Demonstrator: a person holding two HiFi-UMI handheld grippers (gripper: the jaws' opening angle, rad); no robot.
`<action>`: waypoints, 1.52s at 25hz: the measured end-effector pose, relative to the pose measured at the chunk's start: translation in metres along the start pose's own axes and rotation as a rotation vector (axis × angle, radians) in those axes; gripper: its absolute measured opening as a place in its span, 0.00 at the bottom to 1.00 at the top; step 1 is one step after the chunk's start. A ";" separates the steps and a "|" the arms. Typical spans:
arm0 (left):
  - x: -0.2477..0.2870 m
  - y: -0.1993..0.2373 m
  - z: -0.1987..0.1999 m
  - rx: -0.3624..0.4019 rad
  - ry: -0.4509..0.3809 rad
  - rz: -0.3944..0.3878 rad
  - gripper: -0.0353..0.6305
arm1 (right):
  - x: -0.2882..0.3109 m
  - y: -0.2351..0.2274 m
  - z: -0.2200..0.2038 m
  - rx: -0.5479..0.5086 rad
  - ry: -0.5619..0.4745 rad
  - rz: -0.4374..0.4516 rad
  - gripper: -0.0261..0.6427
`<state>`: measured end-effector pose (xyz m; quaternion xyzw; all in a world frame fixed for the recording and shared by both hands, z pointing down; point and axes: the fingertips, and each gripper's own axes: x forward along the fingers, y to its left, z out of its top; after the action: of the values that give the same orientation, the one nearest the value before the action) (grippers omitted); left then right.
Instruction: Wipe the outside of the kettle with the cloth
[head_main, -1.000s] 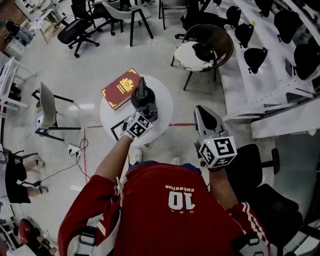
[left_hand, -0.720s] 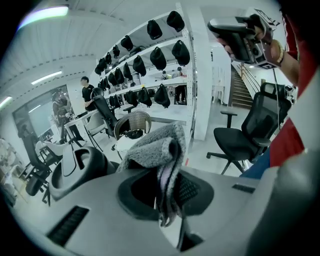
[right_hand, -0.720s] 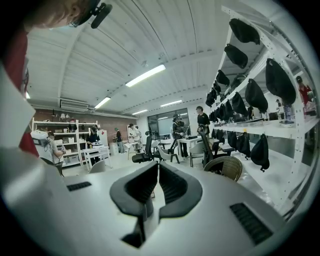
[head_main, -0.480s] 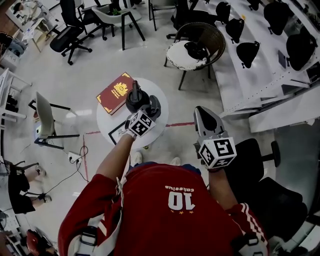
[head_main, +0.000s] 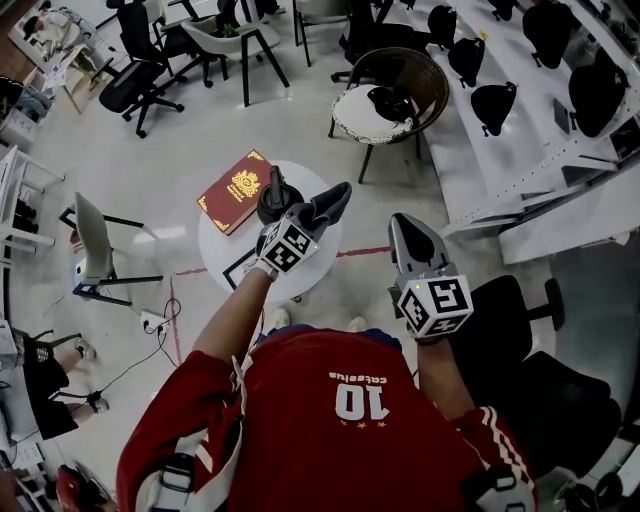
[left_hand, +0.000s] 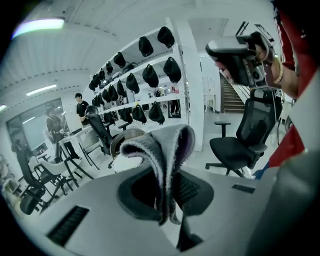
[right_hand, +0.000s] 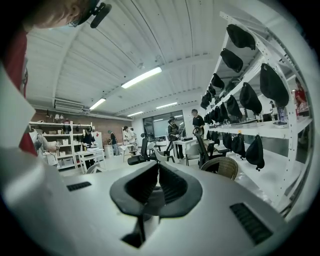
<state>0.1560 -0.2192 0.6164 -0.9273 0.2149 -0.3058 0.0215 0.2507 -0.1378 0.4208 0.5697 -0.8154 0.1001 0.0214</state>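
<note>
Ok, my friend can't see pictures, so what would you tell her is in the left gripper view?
The left gripper is shut on a grey cloth whose folded end loops up above the jaws. Behind it are a black office chair and white shelves holding dark rounded things.

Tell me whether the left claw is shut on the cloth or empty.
Shut on it. In the left gripper view the left claw pinches a grey fabric cloth, which folds over above the jaws.
</note>
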 end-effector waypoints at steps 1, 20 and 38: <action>-0.006 0.002 0.008 0.001 -0.021 0.004 0.12 | 0.001 0.003 0.001 0.000 -0.001 0.002 0.07; -0.166 0.062 0.045 -0.055 -0.261 0.119 0.12 | 0.036 0.092 0.019 -0.024 -0.017 0.047 0.07; -0.210 0.139 -0.037 -0.118 -0.267 0.128 0.12 | 0.075 0.167 0.005 -0.040 -0.011 -0.044 0.07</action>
<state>-0.0703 -0.2552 0.5052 -0.9437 0.2865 -0.1647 0.0146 0.0688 -0.1532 0.4041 0.5876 -0.8046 0.0801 0.0307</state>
